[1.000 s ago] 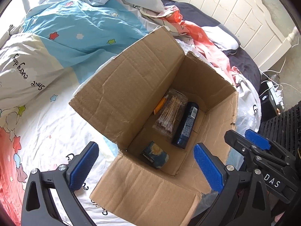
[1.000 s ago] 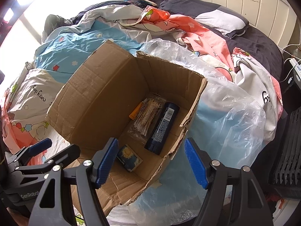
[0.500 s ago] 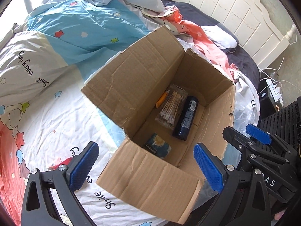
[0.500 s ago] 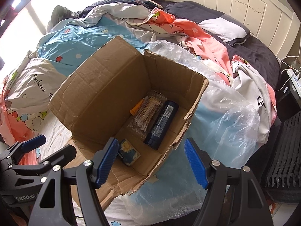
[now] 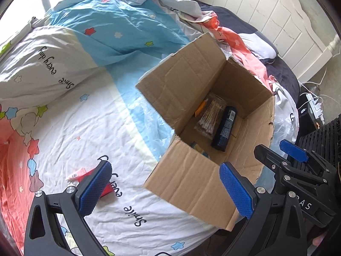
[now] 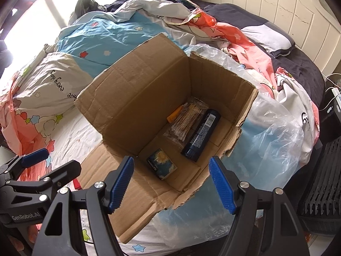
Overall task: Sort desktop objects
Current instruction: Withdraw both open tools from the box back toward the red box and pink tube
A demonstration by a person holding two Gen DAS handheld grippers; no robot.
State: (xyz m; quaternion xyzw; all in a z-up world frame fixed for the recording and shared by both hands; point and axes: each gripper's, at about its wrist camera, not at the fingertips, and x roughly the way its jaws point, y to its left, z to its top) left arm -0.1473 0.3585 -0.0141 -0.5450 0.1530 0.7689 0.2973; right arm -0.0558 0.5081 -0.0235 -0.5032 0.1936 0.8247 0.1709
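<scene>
Bed (image 5: 70, 132): covered by a crumpled duvet printed with stars and lettering; carries everything below.
Headboard (image 5: 275, 19): white, panelled, at the far right end of the bed.
Plastic sheet (image 6: 275, 140): clear, crumpled, spread under and to the right of the box.
Cardboard box (image 6: 136, 106): open-topped, flaps raised on the left and folded out in front; right rim torn; resting on the bed and plastic sheet.
Left claw (image 5: 164, 189): open, blue pads well apart, nothing between them; hovering over the duvet at the box's near left corner.
Right claw (image 6: 170, 181): open, blue pads apart, empty; poised above the box's front edge.
Dark bottle (image 6: 200, 135): lying on its side on the box floor, label up, beside the packet.
Packet of sticks (image 6: 187, 119): clear wrapper, lying flat in the box between bottle and orange item.
Small printed carton (image 6: 162, 166): blue and yellow, in the box's near corner.
Red packet (image 5: 91, 177): on the duvet outside the box, partly hidden behind the left claw's pad.
Orange item (image 6: 175, 116): slim, against the box's left wall; kind unclear.
</scene>
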